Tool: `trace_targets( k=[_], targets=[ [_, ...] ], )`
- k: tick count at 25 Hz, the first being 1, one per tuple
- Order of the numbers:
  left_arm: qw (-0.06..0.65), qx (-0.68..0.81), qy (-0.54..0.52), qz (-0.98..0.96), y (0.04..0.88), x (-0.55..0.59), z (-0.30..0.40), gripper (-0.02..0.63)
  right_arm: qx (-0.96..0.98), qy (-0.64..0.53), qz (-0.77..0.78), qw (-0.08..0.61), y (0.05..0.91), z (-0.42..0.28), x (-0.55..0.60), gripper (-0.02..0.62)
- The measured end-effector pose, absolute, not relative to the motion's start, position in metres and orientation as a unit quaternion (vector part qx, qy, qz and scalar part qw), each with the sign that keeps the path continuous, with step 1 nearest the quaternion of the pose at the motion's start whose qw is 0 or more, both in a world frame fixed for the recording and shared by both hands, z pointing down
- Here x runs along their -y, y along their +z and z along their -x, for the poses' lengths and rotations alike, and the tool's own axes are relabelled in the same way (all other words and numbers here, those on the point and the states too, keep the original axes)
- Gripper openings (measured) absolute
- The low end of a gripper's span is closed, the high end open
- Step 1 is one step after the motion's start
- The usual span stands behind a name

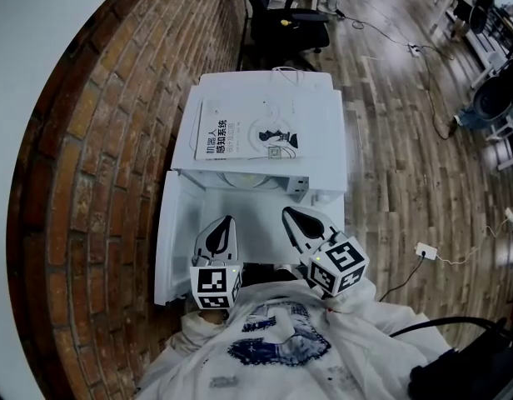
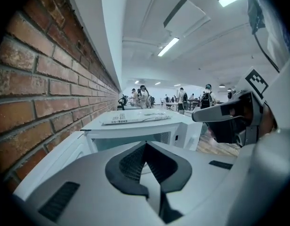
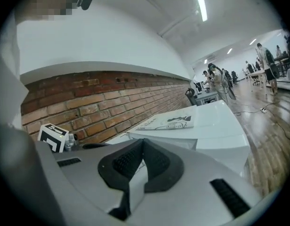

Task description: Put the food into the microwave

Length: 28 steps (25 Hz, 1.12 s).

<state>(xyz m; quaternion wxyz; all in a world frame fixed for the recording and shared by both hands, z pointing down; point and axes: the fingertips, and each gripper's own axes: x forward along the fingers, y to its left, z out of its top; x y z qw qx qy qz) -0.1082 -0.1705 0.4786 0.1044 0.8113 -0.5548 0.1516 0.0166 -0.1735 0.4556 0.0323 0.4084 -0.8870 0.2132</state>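
Head view shows our left gripper (image 1: 227, 222) and right gripper (image 1: 288, 214) pressed shut, holding nothing, in front of the microwave (image 1: 323, 115), its door (image 1: 177, 240) open for loading. A white plate (image 1: 252, 180) shows inside; food we cannot see.

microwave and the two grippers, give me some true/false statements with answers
1. The microwave has its door open. True.
2. The left gripper is carrying food. False: its jaws are shut together with nothing between them.
3. A booklet lies on top of the microwave. True.
4. The right gripper has its jaws spread wide apart. False: they are shut, tips meeting, and hold nothing.
5. The microwave stands beside a glass window. False: it stands beside a brick wall.
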Motion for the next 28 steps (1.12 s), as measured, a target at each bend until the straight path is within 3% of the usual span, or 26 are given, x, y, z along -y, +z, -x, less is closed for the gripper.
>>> trace_targets(
  k=[5, 28],
  targets=[
    [0.099, 0.552, 0.142, -0.816, 0.471, 0.17, 0.101, 0.008, 0.886, 0.207, -0.416, 0.006, 0.442, -0.023, 0.175, 0.014],
    [0.11, 0.555, 0.134, -0.814, 0.471, 0.172, 0.101, 0.008, 0.888, 0.192, -0.417, 0.011, 0.443, -0.022, 0.174, 0.012]
  ],
)
